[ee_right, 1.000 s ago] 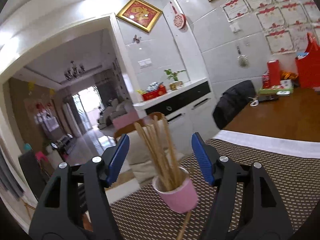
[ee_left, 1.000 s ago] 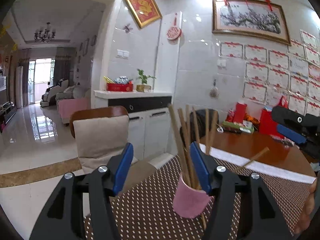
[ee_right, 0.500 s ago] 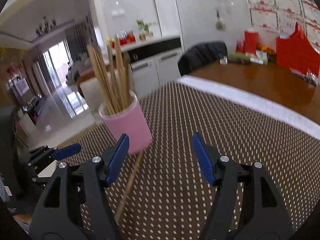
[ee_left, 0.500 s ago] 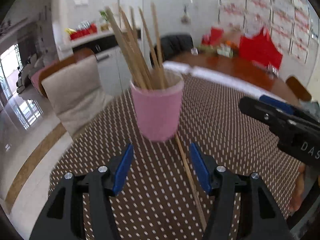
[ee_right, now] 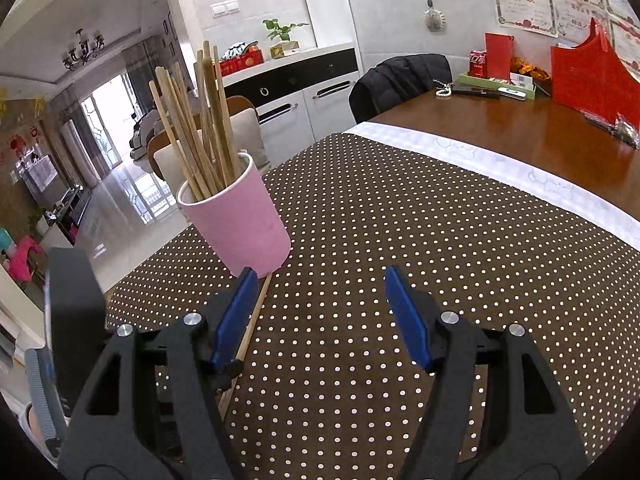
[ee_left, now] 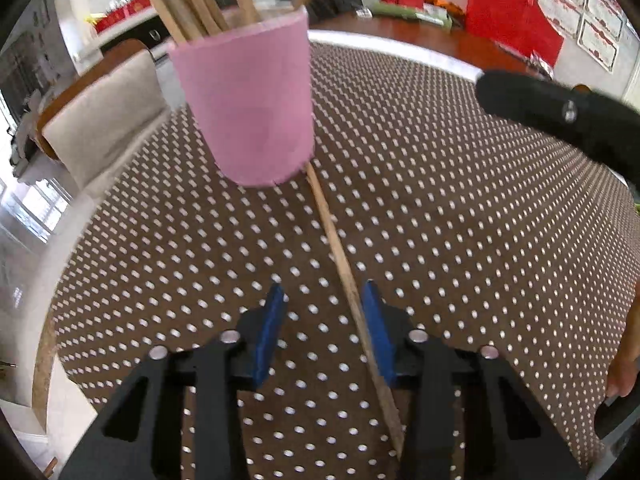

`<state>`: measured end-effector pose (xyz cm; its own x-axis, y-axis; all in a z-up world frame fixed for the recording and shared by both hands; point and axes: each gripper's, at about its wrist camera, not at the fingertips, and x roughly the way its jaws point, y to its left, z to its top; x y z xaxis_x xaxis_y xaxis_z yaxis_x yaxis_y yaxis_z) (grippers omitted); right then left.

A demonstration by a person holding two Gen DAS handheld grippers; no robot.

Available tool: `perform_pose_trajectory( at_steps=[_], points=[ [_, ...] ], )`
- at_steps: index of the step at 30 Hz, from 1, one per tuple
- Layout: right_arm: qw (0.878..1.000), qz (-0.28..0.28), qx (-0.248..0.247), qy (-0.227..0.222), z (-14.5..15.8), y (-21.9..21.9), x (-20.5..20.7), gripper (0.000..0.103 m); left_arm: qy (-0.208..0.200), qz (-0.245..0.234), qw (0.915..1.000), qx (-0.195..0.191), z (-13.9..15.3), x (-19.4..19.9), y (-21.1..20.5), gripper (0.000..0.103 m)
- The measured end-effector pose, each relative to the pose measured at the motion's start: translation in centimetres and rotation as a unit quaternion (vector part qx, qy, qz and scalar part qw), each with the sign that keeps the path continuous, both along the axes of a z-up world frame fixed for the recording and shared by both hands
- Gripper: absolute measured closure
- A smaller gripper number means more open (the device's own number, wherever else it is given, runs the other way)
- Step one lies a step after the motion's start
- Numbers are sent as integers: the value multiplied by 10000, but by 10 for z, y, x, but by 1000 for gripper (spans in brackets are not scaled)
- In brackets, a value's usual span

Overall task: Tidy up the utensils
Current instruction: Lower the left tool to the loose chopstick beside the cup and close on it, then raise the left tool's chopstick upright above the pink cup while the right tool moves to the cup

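A pink cup (ee_left: 248, 100) (ee_right: 240, 224) stands on the brown dotted mat and holds several wooden chopsticks (ee_right: 196, 132). One loose chopstick (ee_left: 344, 276) (ee_right: 252, 320) lies flat on the mat, running from the cup's base toward me. My left gripper (ee_left: 324, 304) is low over the mat, open but narrowed, with the loose chopstick between its pads, close by the right pad. My right gripper (ee_right: 320, 292) is open wide and empty, just right of the cup and the chopstick.
The dotted mat (ee_right: 400, 220) covers the near part of a wooden table (ee_right: 520, 128). Red bags, a can and a green tray stand at the far right. A cushioned chair (ee_left: 96, 128) stands past the table's left edge. The right gripper's body (ee_left: 560, 116) reaches in at the right of the left wrist view.
Both grippers have tilted down and come closer to the mat. The left gripper has dropped over the loose chopstick and its jaws have narrowed. The right gripper has stayed wide open.
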<state>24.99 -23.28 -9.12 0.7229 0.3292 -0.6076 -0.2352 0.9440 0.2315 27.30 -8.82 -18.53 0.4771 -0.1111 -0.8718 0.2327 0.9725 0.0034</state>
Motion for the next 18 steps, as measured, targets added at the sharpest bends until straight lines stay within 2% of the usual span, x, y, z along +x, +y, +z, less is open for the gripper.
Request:
perform_pose_trajectory(
  at_steps=[3,5,6,12,16,18],
  points=[
    [10000,18,15,26,0,1,3,37,-29,-72,9999,141,-5,1,-4,70],
    [10000,14,20,35,0,2,3,37,-16,-109,9999,101,-6,4,-6,82],
    [10000,17,23,40,0,2,3,37,-14,-114,9999,87,-6,2,-6,95],
    [10000,36,18,47,0,7,8,37,-57,-41,9998,-186,-3,-6,10,97],
    [9999,98,52,16,2,11,13,37,-307,20,9987,-396,13,-18,39,97],
    [9999,140,66,-11,3,15,15,37,-554,116,9967,-582,24,-23,56,97]
  ],
)
